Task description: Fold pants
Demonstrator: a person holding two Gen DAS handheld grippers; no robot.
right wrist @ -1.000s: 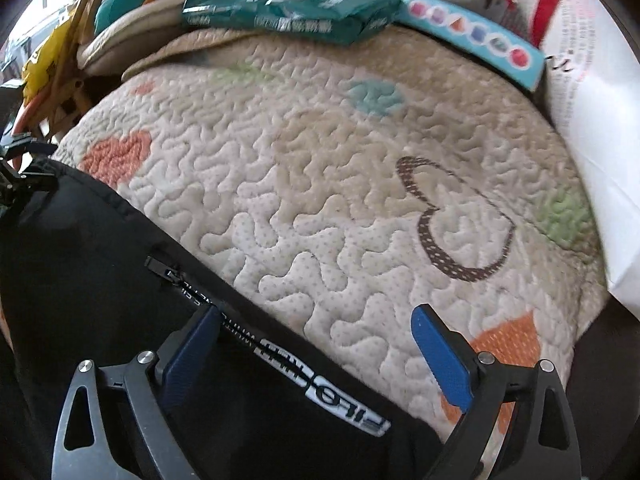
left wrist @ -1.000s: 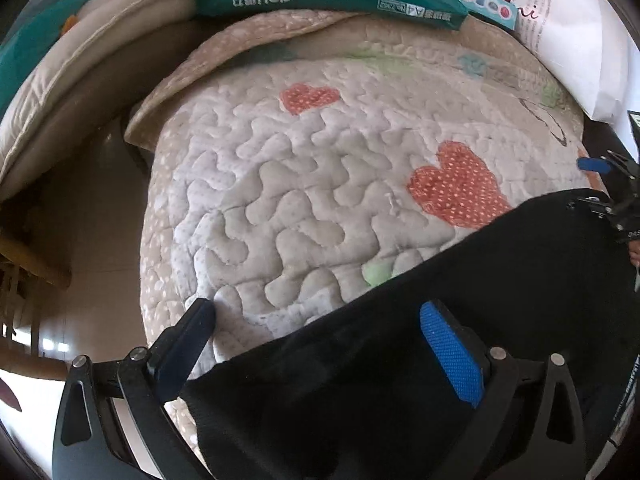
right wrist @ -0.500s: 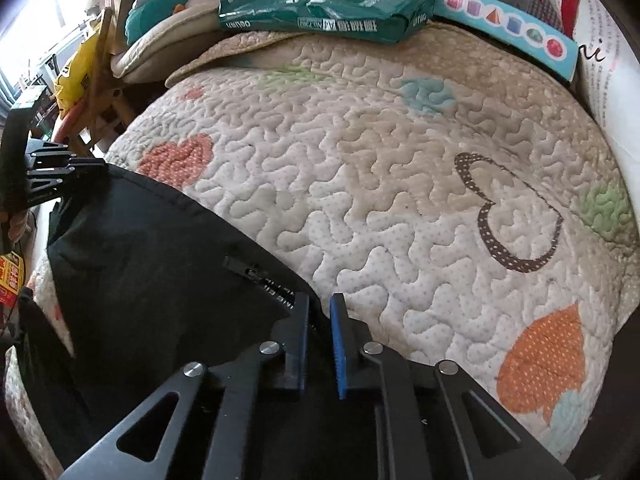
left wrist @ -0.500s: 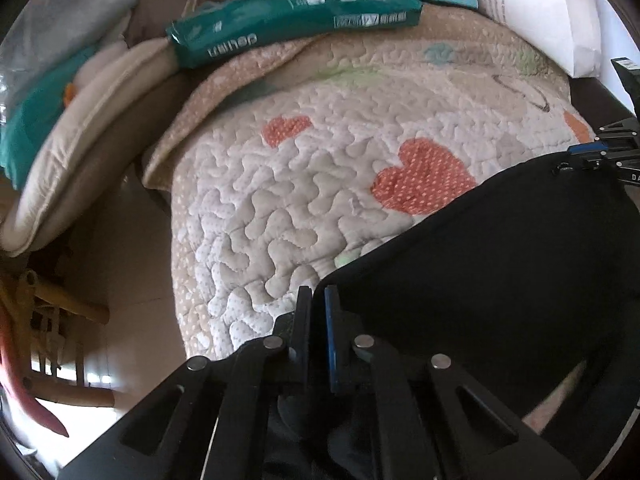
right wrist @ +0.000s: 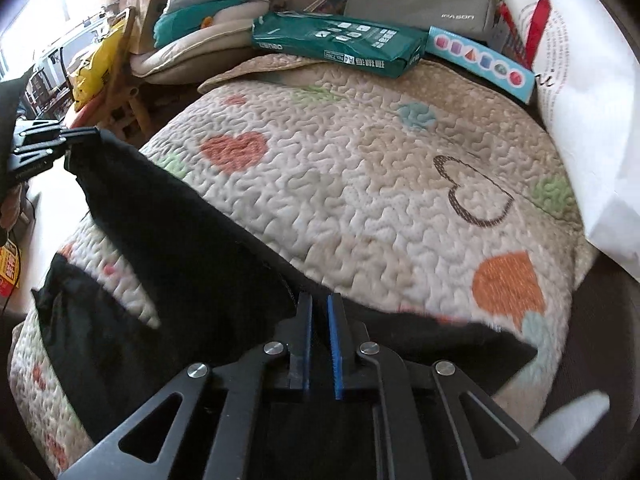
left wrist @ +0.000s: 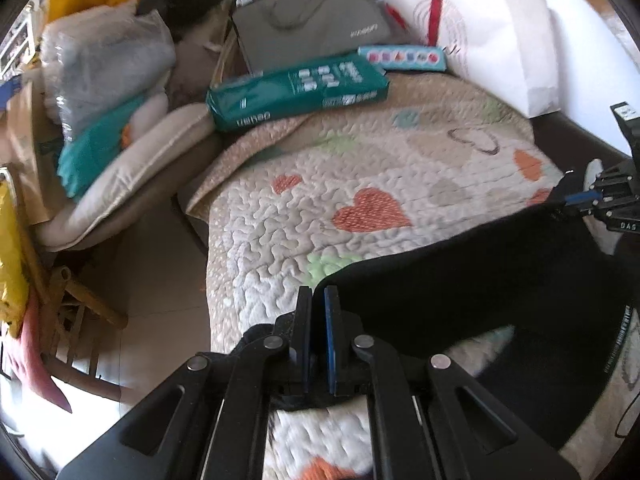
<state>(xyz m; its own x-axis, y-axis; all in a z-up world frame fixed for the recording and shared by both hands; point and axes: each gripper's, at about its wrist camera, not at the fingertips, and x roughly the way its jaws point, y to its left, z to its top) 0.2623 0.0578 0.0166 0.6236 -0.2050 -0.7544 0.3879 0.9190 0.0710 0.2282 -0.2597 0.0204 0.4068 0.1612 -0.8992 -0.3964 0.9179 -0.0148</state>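
The black pants [left wrist: 480, 280] hang stretched between both grippers above the quilted heart-pattern bed cover [left wrist: 320, 184]. My left gripper [left wrist: 318, 300] is shut on one corner of the pants' edge. My right gripper [right wrist: 319, 308] is shut on the other corner of the black pants [right wrist: 180, 240]. Each gripper also shows in the other's view: the right one at the far right of the left wrist view [left wrist: 580, 200], the left one at the far left of the right wrist view [right wrist: 80, 134]. The lower part of the pants drapes down onto the cover.
A green paper pack [left wrist: 296, 92], a blue toy box [left wrist: 402, 58], a grey bag [left wrist: 312, 36] and a white paper bag [left wrist: 492, 36] lie along the bed's far side. Cushions and bedding [left wrist: 112, 128] pile at the left, above a wooden stool [left wrist: 80, 300] on the floor.
Both grippers closed on the pants' edge, from open a second ago, and lifted it off the cover. The bed now looks farther away.
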